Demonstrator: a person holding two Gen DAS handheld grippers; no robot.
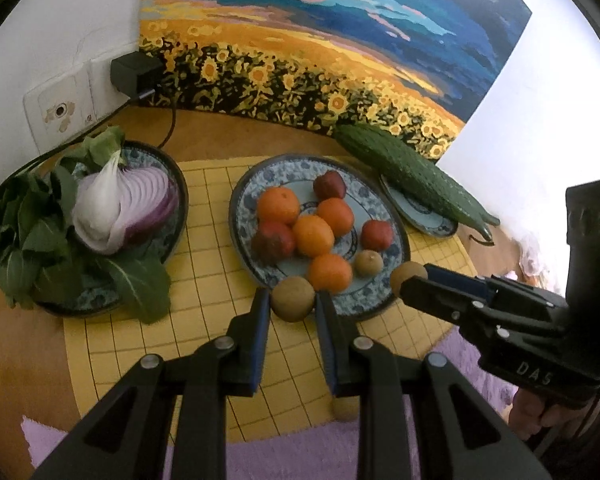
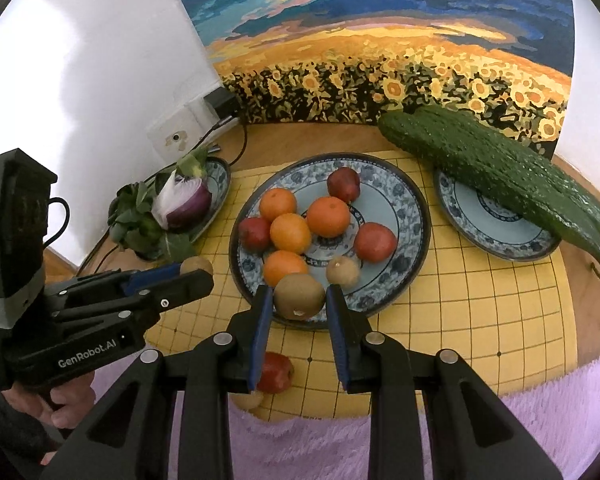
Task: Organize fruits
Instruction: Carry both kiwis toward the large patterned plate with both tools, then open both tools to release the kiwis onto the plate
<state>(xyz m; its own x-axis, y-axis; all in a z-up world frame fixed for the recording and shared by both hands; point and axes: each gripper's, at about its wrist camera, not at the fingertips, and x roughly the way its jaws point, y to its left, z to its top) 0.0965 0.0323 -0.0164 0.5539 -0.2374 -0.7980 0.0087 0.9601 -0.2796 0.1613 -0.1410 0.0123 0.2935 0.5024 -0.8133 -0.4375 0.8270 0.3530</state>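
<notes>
While the left gripper [image 1: 292,300] pinches a kiwi [image 1: 292,299] at lower centre of its view, over the near rim of the fruit plate [image 1: 392,236], the right gripper [image 2: 299,300] pinches another kiwi [image 2: 299,296] likewise. Left of the plate lies a halved onion [image 1: 124,212] on greens [image 1: 24,240]; oranges [image 1: 313,236] and red fruits [image 1: 376,235] fill the plate; right, a cucumber [image 1: 412,176].

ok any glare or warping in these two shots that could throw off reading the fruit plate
Left wrist view: strong fisheye bend curves the yellow mat grid, the wall at right is blown out white, yet the fruit plate is evenly lit and sharp. Right wrist view: same barrel warp, a bright patch on the left wall, and the fruit plate again shows no glare.
</notes>
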